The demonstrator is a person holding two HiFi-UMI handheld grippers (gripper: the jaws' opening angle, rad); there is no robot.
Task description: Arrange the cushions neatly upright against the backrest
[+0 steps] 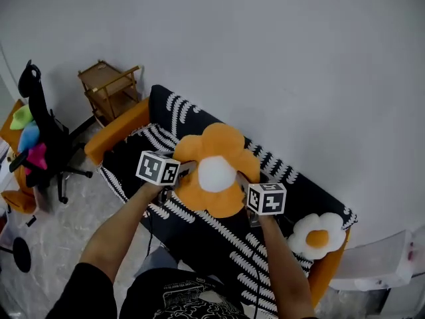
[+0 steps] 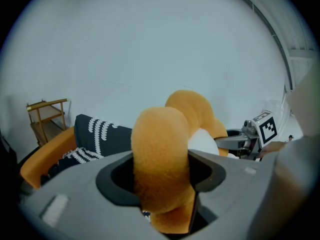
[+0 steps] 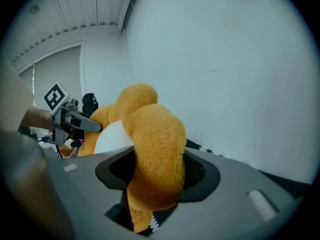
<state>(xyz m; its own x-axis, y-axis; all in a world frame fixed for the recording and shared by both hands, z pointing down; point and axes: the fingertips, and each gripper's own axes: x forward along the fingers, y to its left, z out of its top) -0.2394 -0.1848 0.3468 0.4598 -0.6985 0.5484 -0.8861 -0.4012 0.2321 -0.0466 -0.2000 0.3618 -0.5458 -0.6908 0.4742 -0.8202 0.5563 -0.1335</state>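
An orange flower-shaped cushion (image 1: 214, 168) with a white centre hangs in the air above the sofa (image 1: 199, 231), held from both sides. My left gripper (image 1: 178, 175) is shut on its left petal (image 2: 161, 154), which bulges up between the jaws. My right gripper (image 1: 247, 186) is shut on its right petal (image 3: 155, 154). A second flower cushion (image 1: 317, 234), white with an orange centre, lies on the seat by the sofa's right arm. The backrest (image 1: 192, 115) runs behind the lifted cushion.
The sofa has orange arms (image 1: 116, 133) and a black throw with white patterns. A wooden side cart (image 1: 109, 88) stands left of it against the white wall. An office chair (image 1: 40, 138) with coloured items sits at far left.
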